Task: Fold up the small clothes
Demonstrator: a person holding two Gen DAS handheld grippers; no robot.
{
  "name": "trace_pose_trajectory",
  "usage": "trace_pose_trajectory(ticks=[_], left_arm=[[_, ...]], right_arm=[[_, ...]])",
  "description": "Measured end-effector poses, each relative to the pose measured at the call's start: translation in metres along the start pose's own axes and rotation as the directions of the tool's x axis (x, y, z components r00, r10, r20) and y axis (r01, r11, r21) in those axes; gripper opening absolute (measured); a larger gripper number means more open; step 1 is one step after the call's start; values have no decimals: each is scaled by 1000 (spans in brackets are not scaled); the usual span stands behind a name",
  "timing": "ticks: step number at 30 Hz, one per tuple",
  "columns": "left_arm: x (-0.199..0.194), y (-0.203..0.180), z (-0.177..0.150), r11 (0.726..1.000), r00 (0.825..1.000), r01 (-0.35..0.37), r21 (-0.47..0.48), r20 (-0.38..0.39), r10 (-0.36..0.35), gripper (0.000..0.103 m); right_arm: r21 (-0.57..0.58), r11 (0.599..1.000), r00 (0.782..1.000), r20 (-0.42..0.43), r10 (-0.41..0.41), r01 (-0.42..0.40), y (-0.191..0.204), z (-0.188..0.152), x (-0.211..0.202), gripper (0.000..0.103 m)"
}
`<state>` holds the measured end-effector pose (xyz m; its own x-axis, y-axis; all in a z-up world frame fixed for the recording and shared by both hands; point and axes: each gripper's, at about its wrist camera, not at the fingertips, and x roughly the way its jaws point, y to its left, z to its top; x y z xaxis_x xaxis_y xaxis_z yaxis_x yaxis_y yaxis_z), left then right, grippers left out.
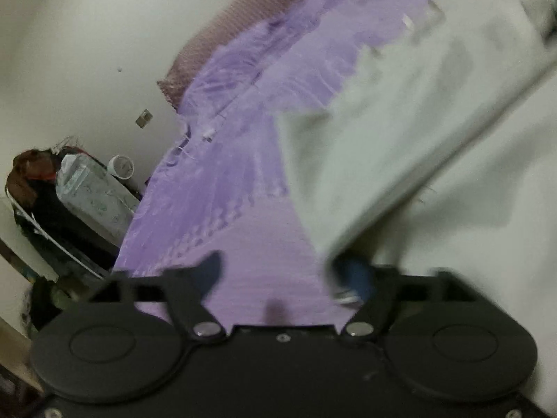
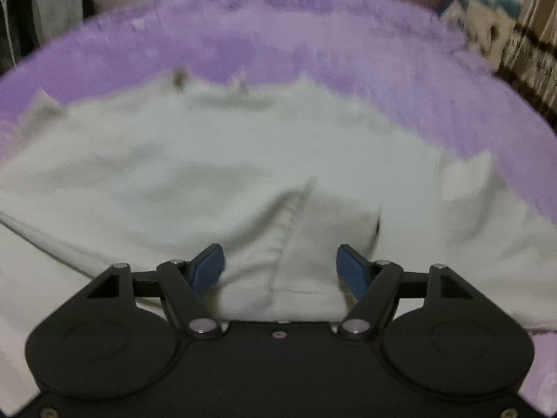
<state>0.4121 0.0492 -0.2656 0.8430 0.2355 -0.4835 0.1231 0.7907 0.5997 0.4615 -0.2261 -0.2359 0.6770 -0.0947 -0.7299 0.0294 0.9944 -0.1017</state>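
On the purple bed cover (image 2: 348, 45), the white garment (image 2: 209, 160) lies spread; both grippers, left (image 1: 282, 275) and right (image 2: 280, 264), stand wide and empty, so pinch a hem edge squarely before folding.

I can read no text, label, brand, number or sign in either view. Both pictures are blurred, and any print on the far-left clutter is too small for me to make out.
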Motion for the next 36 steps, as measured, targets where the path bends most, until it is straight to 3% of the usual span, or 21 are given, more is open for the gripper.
trace_pose_trajectory(ticks=[1,2,4,6,7,10,12,13,16,17,19,20,22,25,28,30,32,36], left_arm=[[-6,17,1,997,999,43,-64,-2,-43,103],[-12,40,2,981,995,103,-162,4,-103,103],[-20,87,7,900,973,225,-373,33,-229,103],[-16,115,19,804,943,324,-499,103,-317,103],[-10,123,31,766,927,369,-526,143,-348,103],[18,116,74,738,894,446,-507,208,-397,103],[49,99,100,714,875,478,-511,206,-439,103],[64,91,109,683,858,503,-530,211,-469,103],[99,70,121,515,765,611,-601,281,-580,103],[106,61,124,518,769,604,-605,270,-580,103],[130,46,123,607,834,498,-620,148,-532,103],[143,40,117,621,845,455,-638,90,-527,103],[162,39,98,568,819,447,-691,60,-571,103],[161,44,89,534,819,452,-714,95,-566,103],[150,42,104,567,843,404,-718,52,-535,103],[136,45,118,566,854,390,-726,57,-516,103],[105,43,137,541,844,450,-710,142,-517,103],[48,-14,207,594,813,544,-593,195,-549,103]], right_arm=[[27,999,1000,8,19,-19,-6,-4,3,74],[56,998,999,23,37,-38,-12,-7,4,74],[68,996,997,46,57,-60,-17,-10,0,74],[79,994,995,71,72,-78,-19,-11,-6,74],[91,993,994,78,74,-81,-22,-10,-10,74],[131,988,990,127,62,-79,-37,-10,-30,74],[152,985,983,174,51,-78,-53,-11,-50,74],[158,985,981,188,43,-73,-60,-10,-56,74],[172,985,977,212,-6,-31,-87,-17,-78,74],[172,985,977,213,-23,-14,-97,-22,-86,74],[162,987,976,213,-53,19,-114,-32,-98,74],[155,987,975,209,-79,47,-123,-39,-104,75],[141,986,973,201,-117,89,-140,-49,-113,75],[141,977,967,179,-184,160,-169,-66,-126,75],[182,962,960,161,-231,201,-203,-85,-135,75],[267,937,954,134,-269,226,-235,-98,-135,75],[353,903,947,114,-301,245,-264,-110,-136,75],[525,812,932,90,-352,256,-326,-129,-145,75]])
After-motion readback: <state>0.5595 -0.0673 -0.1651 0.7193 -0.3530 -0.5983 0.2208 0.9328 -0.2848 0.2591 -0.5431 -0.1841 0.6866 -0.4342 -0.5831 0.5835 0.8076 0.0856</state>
